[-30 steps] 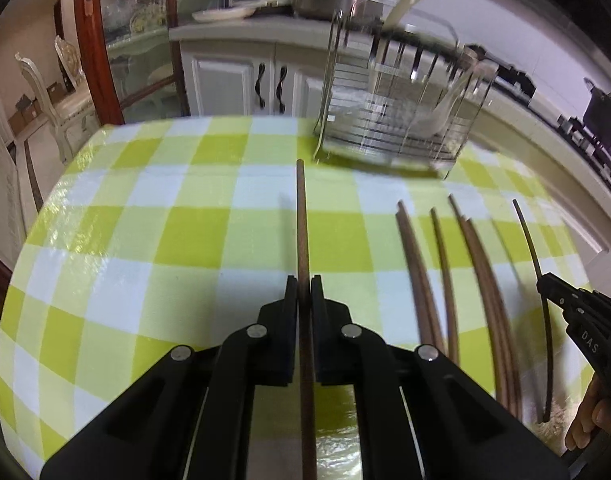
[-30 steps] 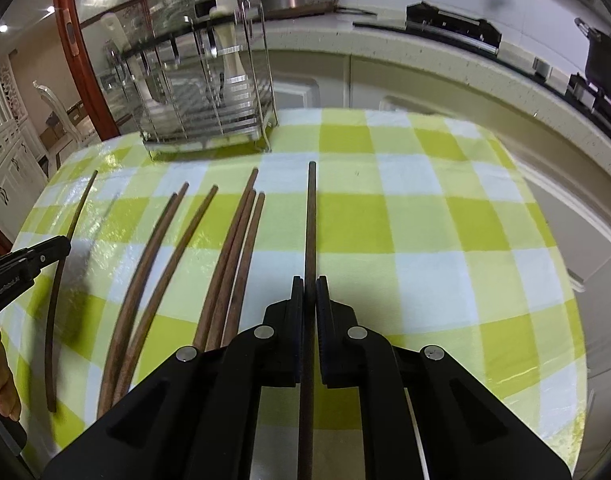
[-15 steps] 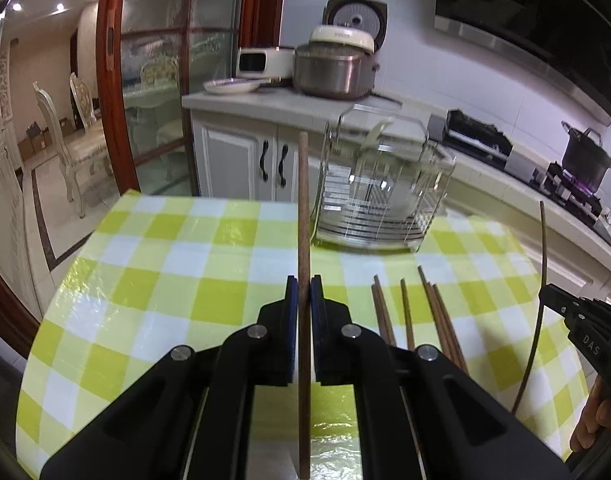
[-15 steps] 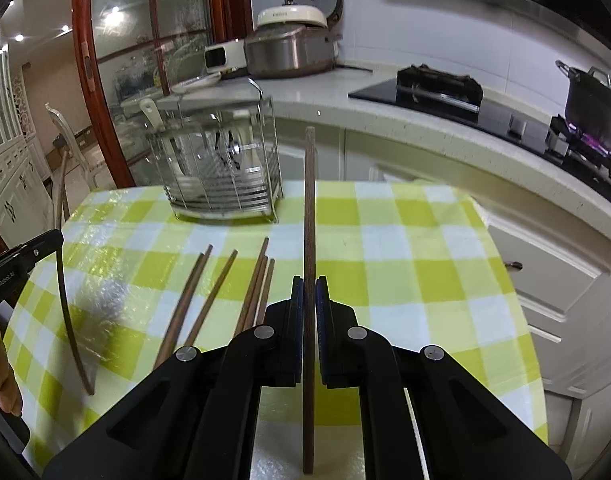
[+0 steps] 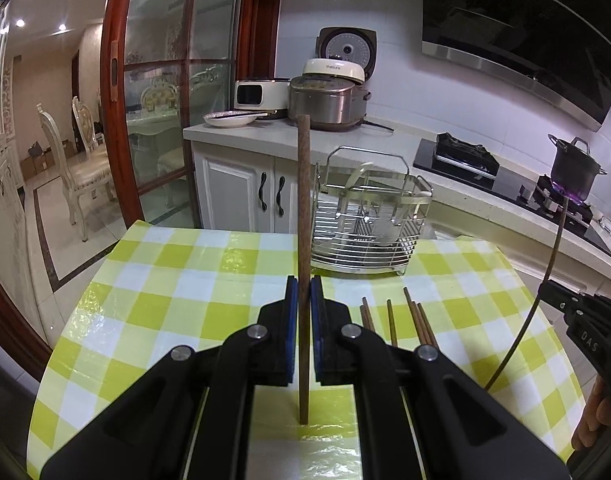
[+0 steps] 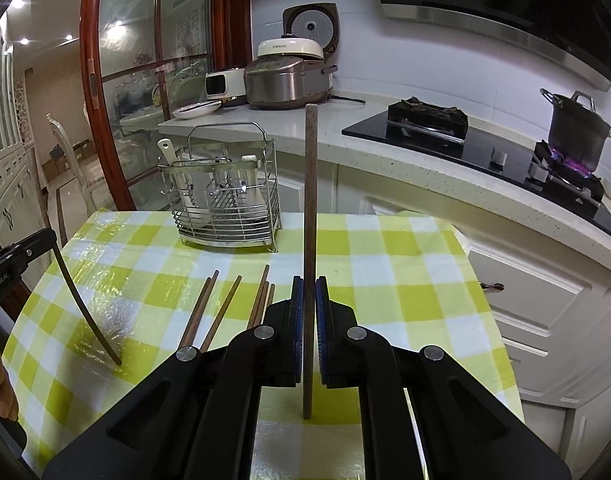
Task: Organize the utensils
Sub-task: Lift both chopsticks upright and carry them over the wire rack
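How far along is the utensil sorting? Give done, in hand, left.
Done: the rack already holds white-handled utensils, but no chopsticks show in it. In hand: the left gripper and the right gripper are each shut on one chopstick, lifted off the table. Left: about five loose chopsticks lie on the cloth.

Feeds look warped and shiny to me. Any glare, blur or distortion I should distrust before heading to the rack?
Left wrist view: fisheye bends the chopstick in the right claw into an arc; glare on the tablecloth near the rack. Right wrist view: the same bend at the left edge, and a shiny crinkled patch; both sharp, no blur.
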The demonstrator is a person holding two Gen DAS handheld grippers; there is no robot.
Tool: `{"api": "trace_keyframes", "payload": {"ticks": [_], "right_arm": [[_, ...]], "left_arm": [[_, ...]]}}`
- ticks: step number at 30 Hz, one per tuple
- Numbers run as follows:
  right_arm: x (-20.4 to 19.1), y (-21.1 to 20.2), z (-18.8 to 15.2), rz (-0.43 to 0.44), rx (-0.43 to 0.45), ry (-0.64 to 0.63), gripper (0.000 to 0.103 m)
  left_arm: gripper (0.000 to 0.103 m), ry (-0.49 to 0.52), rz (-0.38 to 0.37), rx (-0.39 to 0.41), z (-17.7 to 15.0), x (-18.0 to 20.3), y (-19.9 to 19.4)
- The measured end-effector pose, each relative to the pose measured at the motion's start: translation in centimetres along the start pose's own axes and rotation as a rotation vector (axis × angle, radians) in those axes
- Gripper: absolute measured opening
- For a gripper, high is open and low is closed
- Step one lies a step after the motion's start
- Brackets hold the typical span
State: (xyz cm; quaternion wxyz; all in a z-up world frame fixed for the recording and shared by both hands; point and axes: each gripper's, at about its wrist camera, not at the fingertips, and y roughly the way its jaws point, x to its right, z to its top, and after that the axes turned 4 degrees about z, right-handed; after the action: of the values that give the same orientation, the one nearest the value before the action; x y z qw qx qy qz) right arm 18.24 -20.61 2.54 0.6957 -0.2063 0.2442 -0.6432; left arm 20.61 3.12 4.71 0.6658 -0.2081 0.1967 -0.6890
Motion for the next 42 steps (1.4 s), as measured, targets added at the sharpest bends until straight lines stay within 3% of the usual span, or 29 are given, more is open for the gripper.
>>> {"api": "trace_keyframes", "payload": {"ticks": [15,42], "right_arm": [[-0.5,-1.7,1.5,-0.009,0.084,-0.004,0.008],[-3.4,-1.3,16.0,0.061,0.290,-0.043,0.008]], "left_arm": [[0.006,0.004,-0.054,0.120,1.5,1.2,-1.8],[0.006,0.041,-0.069,0.347,15.0,3.9,-0.6]]}}
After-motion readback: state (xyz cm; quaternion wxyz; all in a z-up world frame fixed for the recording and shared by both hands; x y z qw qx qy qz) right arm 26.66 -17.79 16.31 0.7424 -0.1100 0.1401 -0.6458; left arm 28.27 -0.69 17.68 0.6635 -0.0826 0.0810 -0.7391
